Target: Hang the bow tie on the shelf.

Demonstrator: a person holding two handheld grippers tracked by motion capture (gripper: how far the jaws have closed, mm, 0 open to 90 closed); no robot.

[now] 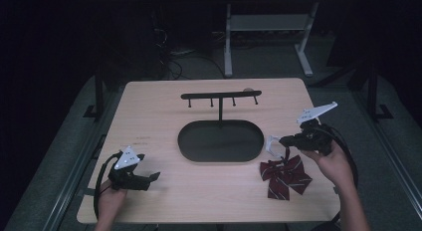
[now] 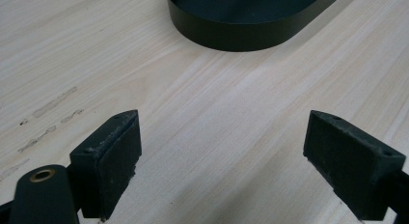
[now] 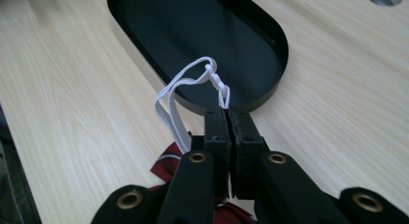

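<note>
High view: the right tongs [image 1: 284, 140] pinch the white strap [image 1: 272, 144] of the dark red bow tie [image 1: 284, 175], whose bow lies on the table [image 1: 154, 116]; hanging it on the hook stand [image 1: 221, 96] seemingly remains. Left gripper view: the left tongs [image 2: 223, 159] gape empty. Right gripper view: the jaws clamp the strap before the black tray [image 3: 193, 35].

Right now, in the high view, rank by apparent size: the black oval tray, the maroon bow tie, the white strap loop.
1. Black oval tray, plainly largest.
2. Maroon bow tie.
3. White strap loop, smallest, pinched in the right claw.
</note>
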